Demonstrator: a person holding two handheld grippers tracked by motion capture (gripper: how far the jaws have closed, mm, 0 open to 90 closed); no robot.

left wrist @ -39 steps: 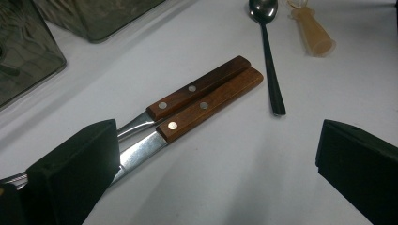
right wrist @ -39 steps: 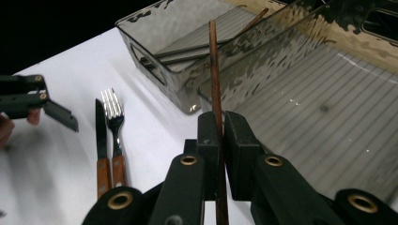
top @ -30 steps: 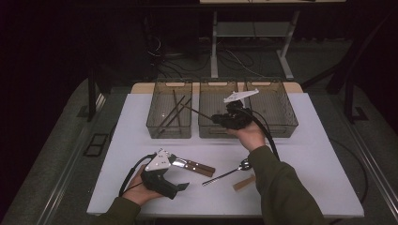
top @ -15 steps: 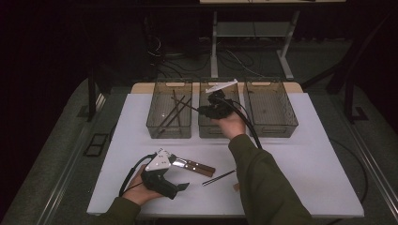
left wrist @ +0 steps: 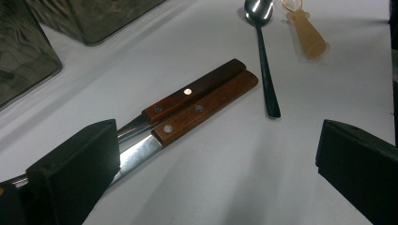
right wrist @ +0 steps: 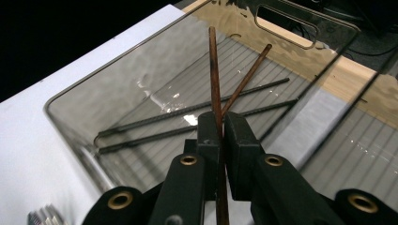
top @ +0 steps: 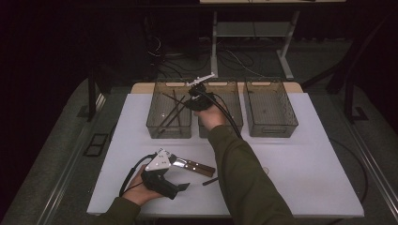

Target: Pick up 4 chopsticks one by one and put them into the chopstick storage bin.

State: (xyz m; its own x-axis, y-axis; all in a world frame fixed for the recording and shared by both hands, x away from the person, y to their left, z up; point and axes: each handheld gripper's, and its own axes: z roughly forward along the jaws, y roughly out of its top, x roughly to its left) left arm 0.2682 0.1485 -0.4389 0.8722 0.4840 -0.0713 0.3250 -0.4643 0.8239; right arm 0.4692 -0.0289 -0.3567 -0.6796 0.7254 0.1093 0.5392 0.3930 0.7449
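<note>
Wooden-handled steel knives (left wrist: 197,105), two side by side on the white table (top: 300,159), lie just ahead of the wide-open left gripper (left wrist: 216,164); right gripper (right wrist: 219,140) pinches a thin brown chopstick (right wrist: 213,65) above the leftmost clear plastic bin (right wrist: 94,93).

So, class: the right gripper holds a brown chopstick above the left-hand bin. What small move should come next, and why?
Probably lower it a little and open the jaws. The right gripper is shut on the chopstick, whose tip already points into the left bin, where other sticks lie flat. That bin seems to gather sticks, so releasing there fits.
</note>
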